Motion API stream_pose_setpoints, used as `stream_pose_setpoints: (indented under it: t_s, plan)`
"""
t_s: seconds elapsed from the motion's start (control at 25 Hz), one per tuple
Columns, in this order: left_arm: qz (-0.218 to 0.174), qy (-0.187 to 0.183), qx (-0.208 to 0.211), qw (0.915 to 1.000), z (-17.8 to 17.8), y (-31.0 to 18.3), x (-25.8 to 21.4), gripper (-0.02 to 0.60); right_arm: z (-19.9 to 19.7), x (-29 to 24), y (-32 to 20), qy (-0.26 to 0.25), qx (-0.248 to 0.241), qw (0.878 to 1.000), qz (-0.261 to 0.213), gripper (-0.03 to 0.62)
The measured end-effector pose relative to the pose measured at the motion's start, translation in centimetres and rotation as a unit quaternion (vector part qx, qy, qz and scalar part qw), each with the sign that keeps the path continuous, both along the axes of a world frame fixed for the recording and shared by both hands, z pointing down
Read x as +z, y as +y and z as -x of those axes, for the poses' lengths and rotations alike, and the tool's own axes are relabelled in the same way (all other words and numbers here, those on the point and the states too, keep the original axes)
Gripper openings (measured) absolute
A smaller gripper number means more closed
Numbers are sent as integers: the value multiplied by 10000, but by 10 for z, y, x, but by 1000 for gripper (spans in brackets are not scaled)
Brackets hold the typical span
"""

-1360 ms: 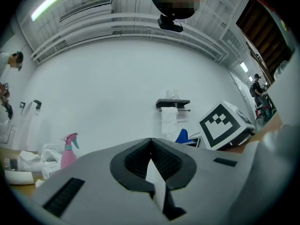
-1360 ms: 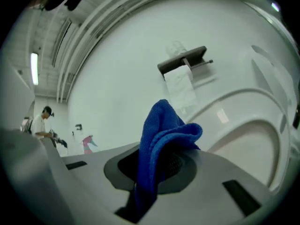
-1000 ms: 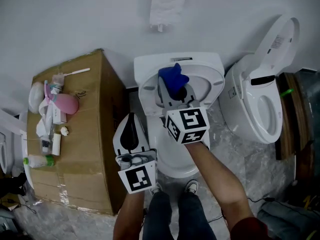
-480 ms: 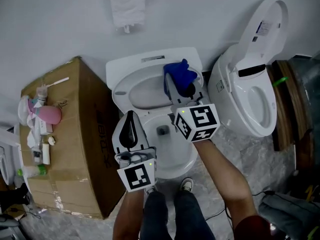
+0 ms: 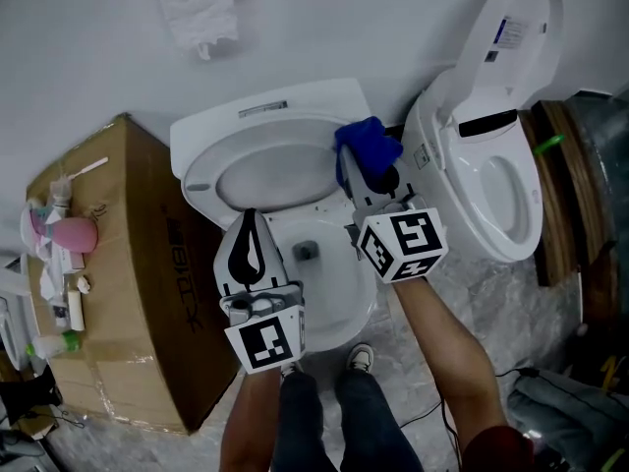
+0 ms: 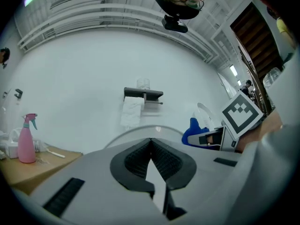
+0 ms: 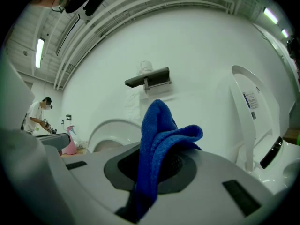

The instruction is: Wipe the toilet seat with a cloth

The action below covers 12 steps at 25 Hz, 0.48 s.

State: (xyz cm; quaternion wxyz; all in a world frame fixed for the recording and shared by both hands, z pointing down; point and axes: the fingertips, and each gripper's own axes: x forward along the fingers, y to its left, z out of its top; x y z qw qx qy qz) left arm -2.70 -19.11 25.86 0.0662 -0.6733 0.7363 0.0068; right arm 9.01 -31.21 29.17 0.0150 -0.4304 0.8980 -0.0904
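The white toilet (image 5: 324, 308) stands in the middle of the head view, its lid (image 5: 263, 173) raised against the tank. My right gripper (image 5: 370, 170) is shut on a bunched blue cloth (image 5: 364, 144), which sits at the right rear of the bowl rim beside the lid. In the right gripper view the cloth (image 7: 159, 139) sticks up out of the shut jaws, hiding the pads. My left gripper (image 5: 250, 232) hovers over the bowl's left rim. Its jaws (image 6: 151, 143) are shut with nothing between them. The cloth (image 6: 192, 131) shows to its right.
A cardboard box (image 5: 118, 303) with a pink spray bottle (image 5: 71, 234) and small items stands at the left. A second toilet (image 5: 482, 170) with its lid up crowds the right. A paper holder (image 5: 195, 8) hangs on the wall. The person's shoes (image 5: 356, 360) are at the bowl's front.
The right gripper has carried the cloth from the middle of the lid to the right rear of the rim. The left gripper has shifted right, from beside the box to over the bowl's left rim.
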Motion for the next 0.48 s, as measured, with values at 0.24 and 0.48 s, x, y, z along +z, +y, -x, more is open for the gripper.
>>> stream_pose_setpoints:
  t_s: [0.24,0.48]
  plan:
    - [90,61,-14,9999,-9,-4,35,15,-18,36,-2,81,80,9997,-229,60]
    - [203,57,-69,9998,-7,1,82,15,-30,71,0,329,295,9982,-416,60]
